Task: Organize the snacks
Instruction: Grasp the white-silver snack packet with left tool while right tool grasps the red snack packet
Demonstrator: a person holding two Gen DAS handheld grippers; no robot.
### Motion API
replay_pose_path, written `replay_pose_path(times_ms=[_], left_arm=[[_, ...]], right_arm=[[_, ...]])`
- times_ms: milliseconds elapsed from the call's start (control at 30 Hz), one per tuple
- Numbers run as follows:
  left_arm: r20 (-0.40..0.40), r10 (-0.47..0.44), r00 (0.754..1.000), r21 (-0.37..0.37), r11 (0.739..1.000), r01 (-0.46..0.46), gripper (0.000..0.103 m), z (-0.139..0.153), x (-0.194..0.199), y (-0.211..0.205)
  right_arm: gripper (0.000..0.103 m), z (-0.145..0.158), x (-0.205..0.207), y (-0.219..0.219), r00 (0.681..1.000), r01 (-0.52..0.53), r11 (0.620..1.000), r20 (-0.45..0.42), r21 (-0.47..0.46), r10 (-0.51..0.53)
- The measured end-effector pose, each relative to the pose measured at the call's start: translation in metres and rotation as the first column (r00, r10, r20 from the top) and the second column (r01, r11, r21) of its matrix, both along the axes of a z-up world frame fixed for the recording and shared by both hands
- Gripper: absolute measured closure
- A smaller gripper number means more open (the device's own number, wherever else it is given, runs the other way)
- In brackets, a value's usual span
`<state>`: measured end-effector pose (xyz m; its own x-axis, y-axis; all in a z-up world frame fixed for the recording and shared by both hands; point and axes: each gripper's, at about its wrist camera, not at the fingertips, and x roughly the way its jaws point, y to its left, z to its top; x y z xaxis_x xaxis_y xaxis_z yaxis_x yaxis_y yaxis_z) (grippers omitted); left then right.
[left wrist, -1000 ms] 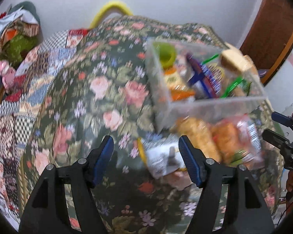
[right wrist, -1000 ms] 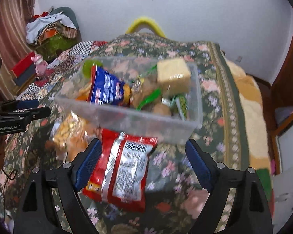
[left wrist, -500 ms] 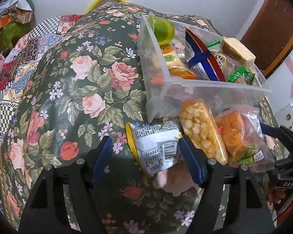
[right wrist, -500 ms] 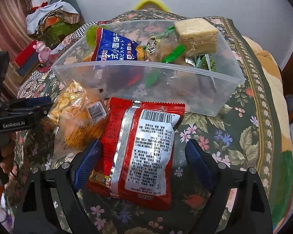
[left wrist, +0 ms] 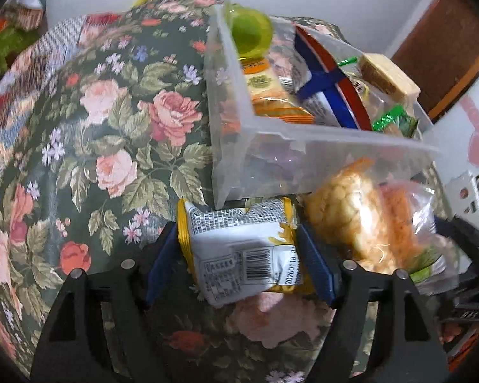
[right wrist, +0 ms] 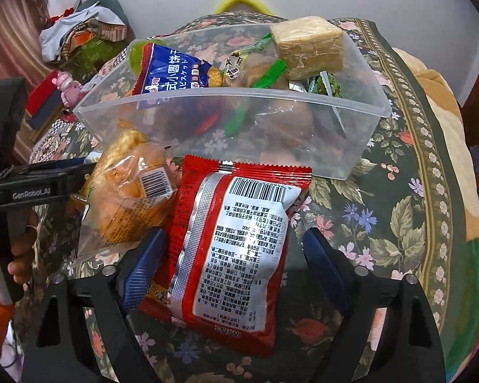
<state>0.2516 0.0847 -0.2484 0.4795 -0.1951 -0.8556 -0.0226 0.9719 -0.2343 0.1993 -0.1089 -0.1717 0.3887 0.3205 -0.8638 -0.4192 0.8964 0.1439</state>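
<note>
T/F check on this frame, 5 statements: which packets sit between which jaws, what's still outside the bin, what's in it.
1. The red packet lies between the right gripper jaws. True; those jaws are closing.
2. The left gripper straddles a blue packet. False: it straddles a yellow-and-white packet, and its jaws are opening.
3. The clear bin is empty. False: it holds several snacks, including a blue biscuit bag.
4. The clear bag of orange puffs lies outside the bin. True.
5. The red packet is inside the bin. False: it lies on the floral cloth in front.
</note>
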Motion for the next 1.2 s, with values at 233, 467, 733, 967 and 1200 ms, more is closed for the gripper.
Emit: replay_pose_path(times_ms=[233,467,733,967,1200], left_arm=[[0.023,0.009,1.0,0.028,1.0,-0.01,0.049,0.004,-0.014,-0.001],[0.037,0.004,0.999,0.063,0.998,-0.007,0.053,0.014,-0.04,0.004],[0.127,0.028,0.991,0.062,0.997,-0.036,0.053,0.055,-0.056,0.008],[0.209,0.011,0.978,0.078,0.997,-0.028,0.053,0.092,-0.056,0.0],[0.281,-0.002,0.96,0.081,0.996,-0.022,0.053,0.119,-0.043,-0.005]], right_arm=[[0.038,0.002,-0.006,-0.004,1.0,0.005,1.0,0.017,0.004,-0.005],[0.045,0.01,-0.01,-0.022,0.998,0.06,0.998,0.031,0.018,-0.061],[0.063,0.018,-0.008,-0.034,0.996,0.088,0.995,0.025,0.052,-0.09],[0.076,0.035,-0.016,-0.036,0.994,0.084,0.993,0.063,0.084,-0.09],[0.077,0.061,-0.015,-0.04,0.985,0.082,0.994,0.145,0.07,-0.092]])
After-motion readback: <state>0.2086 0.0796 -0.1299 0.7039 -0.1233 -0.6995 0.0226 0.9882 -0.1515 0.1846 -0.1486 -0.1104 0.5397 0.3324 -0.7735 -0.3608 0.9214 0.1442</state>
